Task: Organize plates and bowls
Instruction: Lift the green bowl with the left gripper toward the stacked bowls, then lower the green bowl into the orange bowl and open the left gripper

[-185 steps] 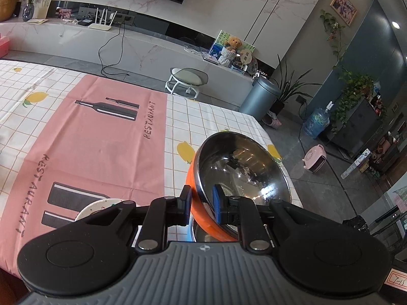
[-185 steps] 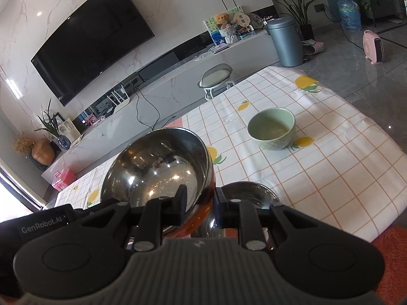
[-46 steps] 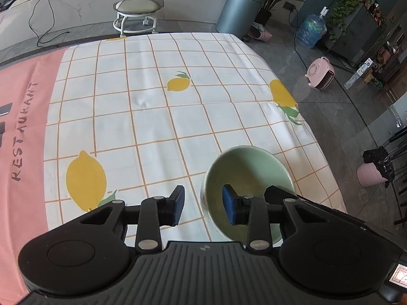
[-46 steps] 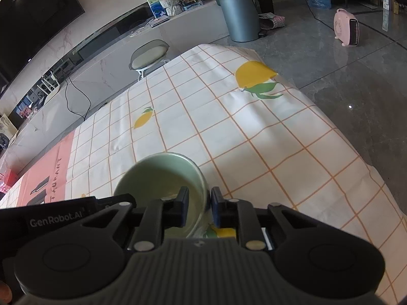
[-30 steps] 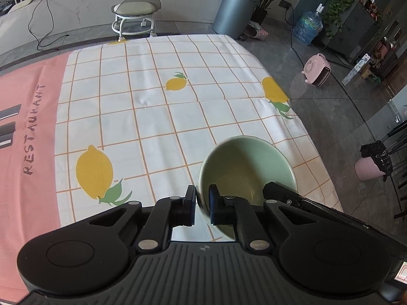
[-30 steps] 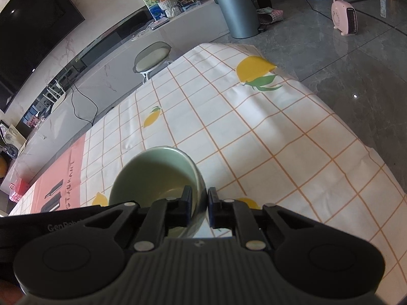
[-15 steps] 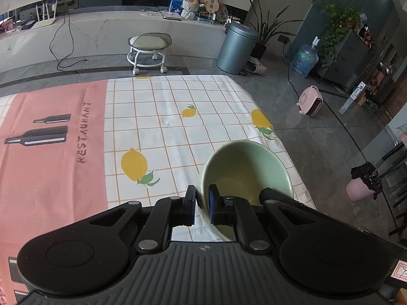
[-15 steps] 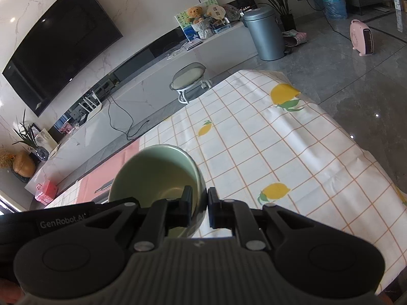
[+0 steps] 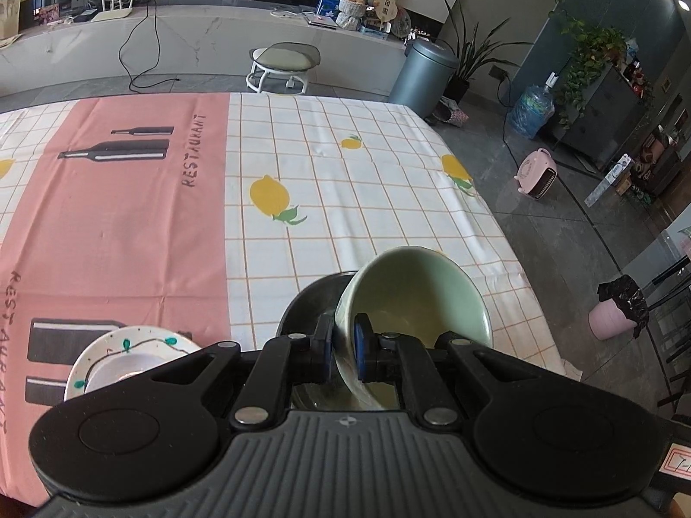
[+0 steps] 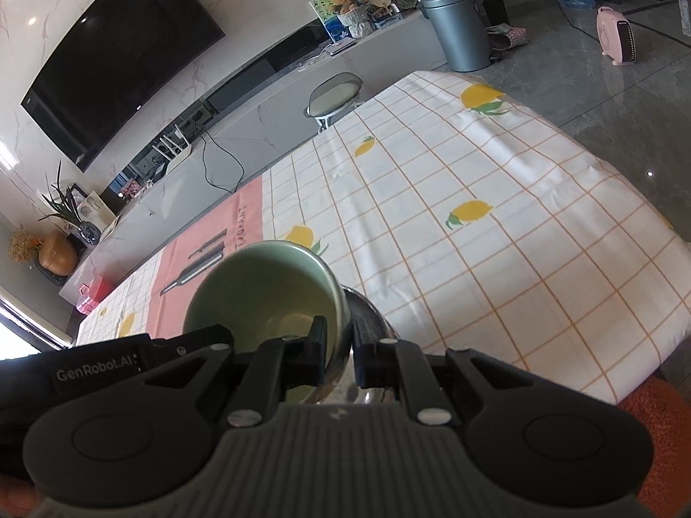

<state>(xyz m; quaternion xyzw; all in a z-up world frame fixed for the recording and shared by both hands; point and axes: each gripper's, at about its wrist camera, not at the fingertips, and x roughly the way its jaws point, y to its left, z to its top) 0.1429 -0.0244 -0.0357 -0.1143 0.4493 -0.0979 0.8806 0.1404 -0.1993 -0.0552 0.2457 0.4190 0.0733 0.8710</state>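
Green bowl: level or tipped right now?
Tipped. The green bowl hangs off the tablecloth, mouth slanted toward the camera, left gripper and right gripper each clamped on its rim.

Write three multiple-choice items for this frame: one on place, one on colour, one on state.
1. Where is the white plate in the left wrist view?
A. lower left, on the pink strip
B. on the stool
C. at the far right edge

2. What colour is the held bowl?
A. red
B. pale green
C. black

3. How is the bowl held?
A. resting untouched
B. by one gripper
C. by both, rim pinched

Key: 1 A, it sits on the pink cloth; 2 B, green glaze; 3 C, left gripper and right gripper each clamp the rim.
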